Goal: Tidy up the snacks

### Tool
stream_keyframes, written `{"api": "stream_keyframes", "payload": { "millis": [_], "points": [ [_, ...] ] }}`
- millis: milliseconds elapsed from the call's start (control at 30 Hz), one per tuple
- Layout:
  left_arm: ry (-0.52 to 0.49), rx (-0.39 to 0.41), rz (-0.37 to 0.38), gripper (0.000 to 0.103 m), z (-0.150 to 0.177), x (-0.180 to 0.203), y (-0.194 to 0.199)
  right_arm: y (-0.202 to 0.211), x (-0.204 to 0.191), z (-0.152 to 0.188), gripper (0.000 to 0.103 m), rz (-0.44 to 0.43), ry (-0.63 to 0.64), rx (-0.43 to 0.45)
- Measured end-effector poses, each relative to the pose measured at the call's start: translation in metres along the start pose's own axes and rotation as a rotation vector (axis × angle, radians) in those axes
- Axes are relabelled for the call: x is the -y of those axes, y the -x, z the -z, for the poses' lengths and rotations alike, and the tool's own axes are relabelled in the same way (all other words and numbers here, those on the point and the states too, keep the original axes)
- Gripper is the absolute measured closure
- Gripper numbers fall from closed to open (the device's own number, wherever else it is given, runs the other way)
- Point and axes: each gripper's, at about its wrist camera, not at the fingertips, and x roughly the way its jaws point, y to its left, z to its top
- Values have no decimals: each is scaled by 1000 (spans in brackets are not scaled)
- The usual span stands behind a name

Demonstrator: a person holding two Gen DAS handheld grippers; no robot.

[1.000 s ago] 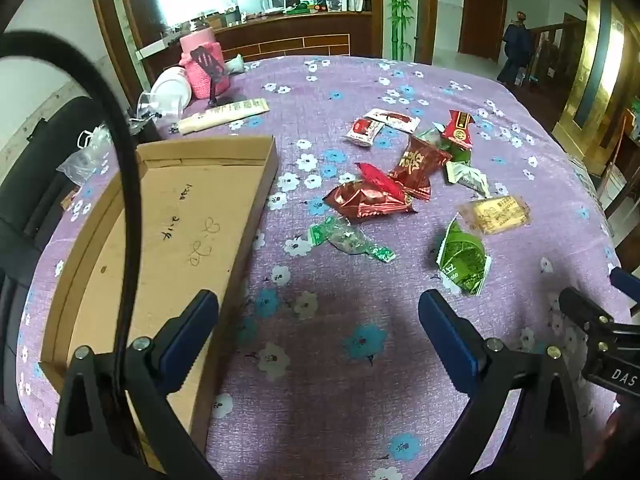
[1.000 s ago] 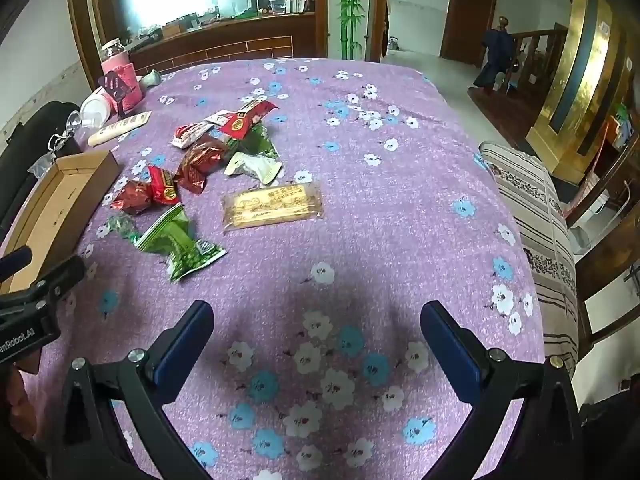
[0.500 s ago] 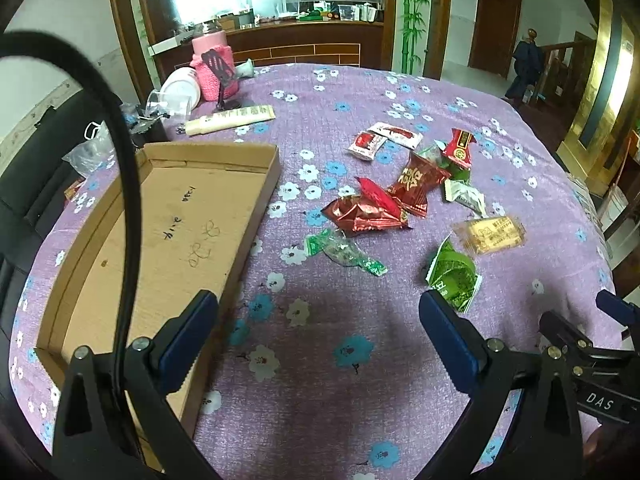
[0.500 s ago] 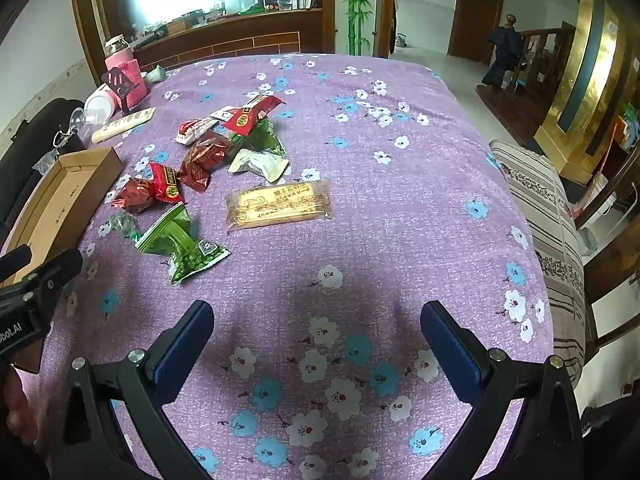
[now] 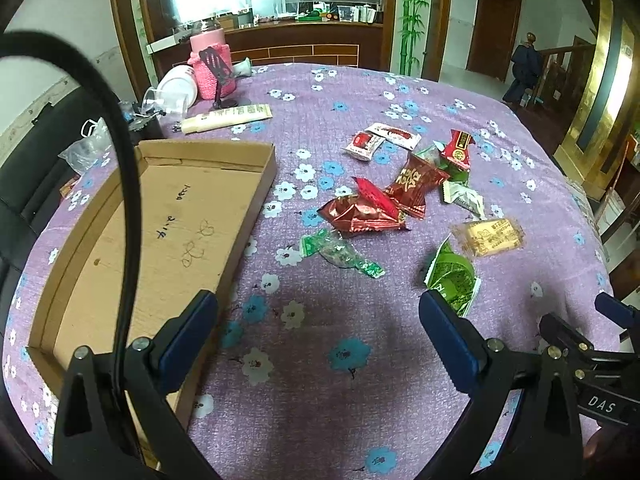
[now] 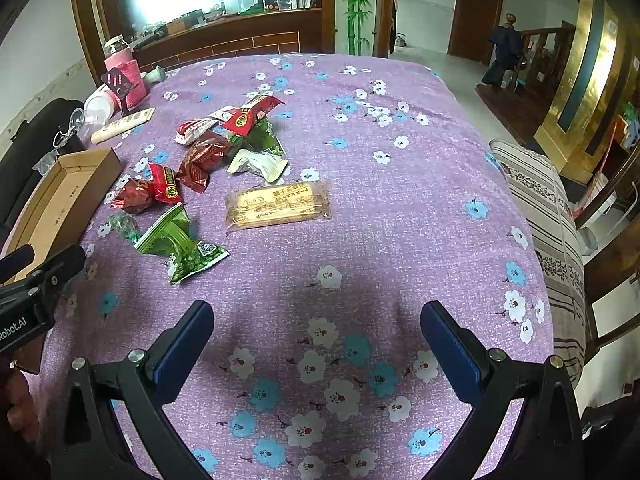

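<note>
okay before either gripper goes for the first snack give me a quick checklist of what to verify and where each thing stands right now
1. Left gripper open and holding nothing: ok.
2. Right gripper open and holding nothing: ok.
3. Cardboard tray has room to receive snacks: ok, nothing in it.
4. Green snack packet lies apart from the others, nearest both grippers: ok.
5. Biscuit packet lies flat and uncovered: ok.
6. Red packets separated for single picks: not ok, they overlap.

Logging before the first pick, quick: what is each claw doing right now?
Left claw: open, holding nothing.
Right claw: open, holding nothing.
</note>
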Motion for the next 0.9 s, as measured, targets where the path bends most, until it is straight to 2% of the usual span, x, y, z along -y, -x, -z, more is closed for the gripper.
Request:
{"api": "stream_keyframes", "payload": {
  "millis": [233,367,500,900],
  "points": [
    [10,9,17,2,1,1,0,0,0,0,0,0,1,1],
    [12,48,17,2,3,1,4,0,-1,0,0,-1,0,0],
    [1,16,5,2,1,3,0,-1,-1,-1,0,-2,1,-2],
    [-32,5,-21,2,0,6,0,-2,-3,-1,0,-3,7,1]
  ]
}}
